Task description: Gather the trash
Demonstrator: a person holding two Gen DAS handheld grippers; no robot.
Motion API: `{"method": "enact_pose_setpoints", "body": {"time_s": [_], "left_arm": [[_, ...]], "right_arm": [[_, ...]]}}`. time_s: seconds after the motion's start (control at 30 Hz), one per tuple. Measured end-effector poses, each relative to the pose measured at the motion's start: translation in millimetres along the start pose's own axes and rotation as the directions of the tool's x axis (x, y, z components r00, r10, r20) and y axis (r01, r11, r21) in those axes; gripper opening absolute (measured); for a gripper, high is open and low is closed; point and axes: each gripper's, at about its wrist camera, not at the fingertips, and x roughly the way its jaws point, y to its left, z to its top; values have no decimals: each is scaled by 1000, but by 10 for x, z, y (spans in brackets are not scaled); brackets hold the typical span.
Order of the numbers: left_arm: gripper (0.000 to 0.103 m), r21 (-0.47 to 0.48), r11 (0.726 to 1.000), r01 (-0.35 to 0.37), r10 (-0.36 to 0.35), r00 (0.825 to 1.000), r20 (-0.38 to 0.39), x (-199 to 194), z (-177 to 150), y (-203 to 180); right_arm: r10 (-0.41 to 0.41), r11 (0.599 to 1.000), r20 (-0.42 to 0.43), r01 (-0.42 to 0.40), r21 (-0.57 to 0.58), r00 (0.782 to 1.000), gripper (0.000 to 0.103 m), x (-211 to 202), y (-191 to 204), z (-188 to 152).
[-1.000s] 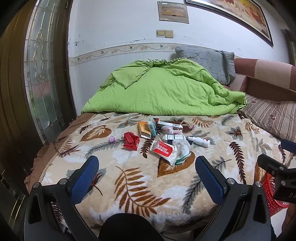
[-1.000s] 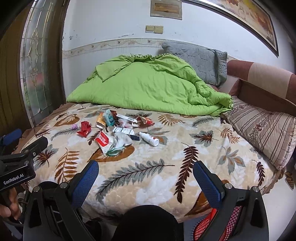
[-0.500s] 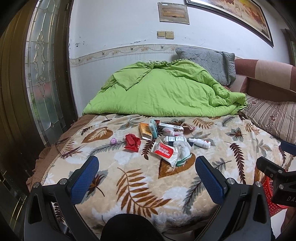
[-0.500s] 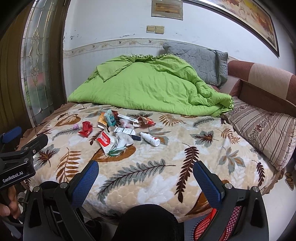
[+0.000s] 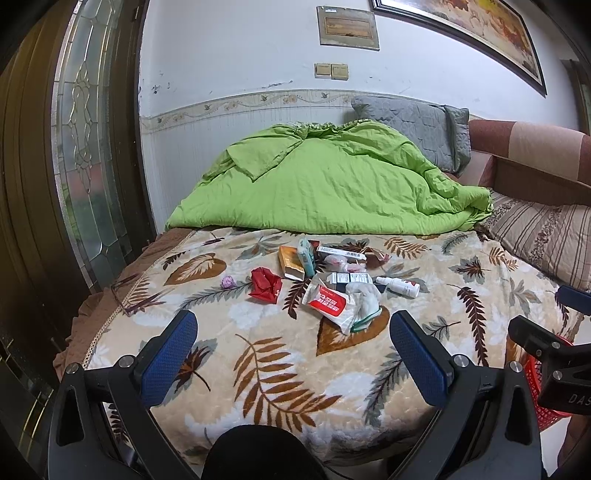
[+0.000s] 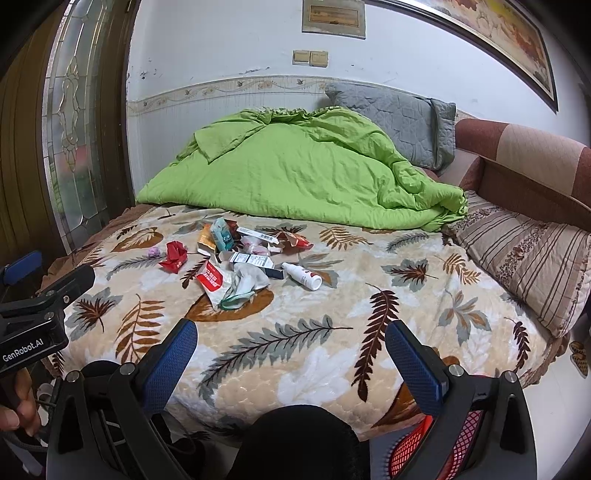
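We hold the left gripper (image 5: 293,354) and right gripper (image 6: 290,356) with jaws wide apart and empty at the bed's near edge, well short of the trash pile (image 5: 328,275) lying mid-bed (image 5: 258,373) on the leaf blanket. The red basket (image 6: 432,443) sits low beside the bed under our right gripper, likely so drops are short. Nothing collected yet, we judge.

basket (image 6: 448,439): mostly hidden behind right gripper (image 6: 291,354), cut by bottom edge | box (image 5: 345,278) print: too small to read | painting (image 5: 461,33): cropped at top
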Motion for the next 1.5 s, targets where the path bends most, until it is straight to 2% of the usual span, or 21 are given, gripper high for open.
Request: {"method": "enact_pose_setpoints", "body": {"time_s": [0.37,0.53,0.7,0.83,1.0,1.1,1.13,1.17,1.23,1.3,1.4,1.43,1.5], "left_arm": [[103,-13,1000,5,-5,1000,-28,40,-16,48],[103,-69,998,7,-13,996,-85,254,-41,233],[103,-116,993,4,-20,990,-139,571,-6,521],[103,-186,983,4,-44,977,-208,963,33,866],[102,-263,965,-8,-82,941,-328,1649,63,1274],[91,-270,962,-49,-57,926,-373,2064,118,1441],[85,-275,960,-49,-64,921,-385,2195,141,1478],[75,-284,958,-46,-74,915,-397,2336,171,1515],[64,-304,952,-38,-96,906,-412,2549,215,1575],[63,-324,946,-8,-135,898,-418,2796,279,1606],[62,-298,954,-2,-133,892,-431,3128,339,1602],[57,-286,958,-4,-127,891,-437,3260,348,1595],[50,-285,959,-12,-127,876,-465,3470,324,1611]], "right_arm": [[13,1000,-25,-13,11,1000,103,77,9,1],[62,997,-72,-59,42,995,101,251,-27,-24],[111,992,-125,-102,72,986,93,466,-77,-29],[156,984,-171,-138,115,973,83,697,-171,3],[197,974,-197,-168,154,960,72,915,-284,50],[208,972,-204,-179,153,956,67,1028,-331,88],[213,971,-207,-183,155,955,66,1068,-347,104],[216,970,-210,-185,157,954,63,1113,-369,119],[218,970,-218,-186,158,951,58,1216,-409,164],[223,968,-219,-190,162,950,57,1285,-448,202],[214,971,-216,-184,154,953,57,1386,-487,259],[212,972,-216,-182,151,953,57,1421,-498,272],[212,972,-220,-182,147,952,57,1510,-521,298]]}}
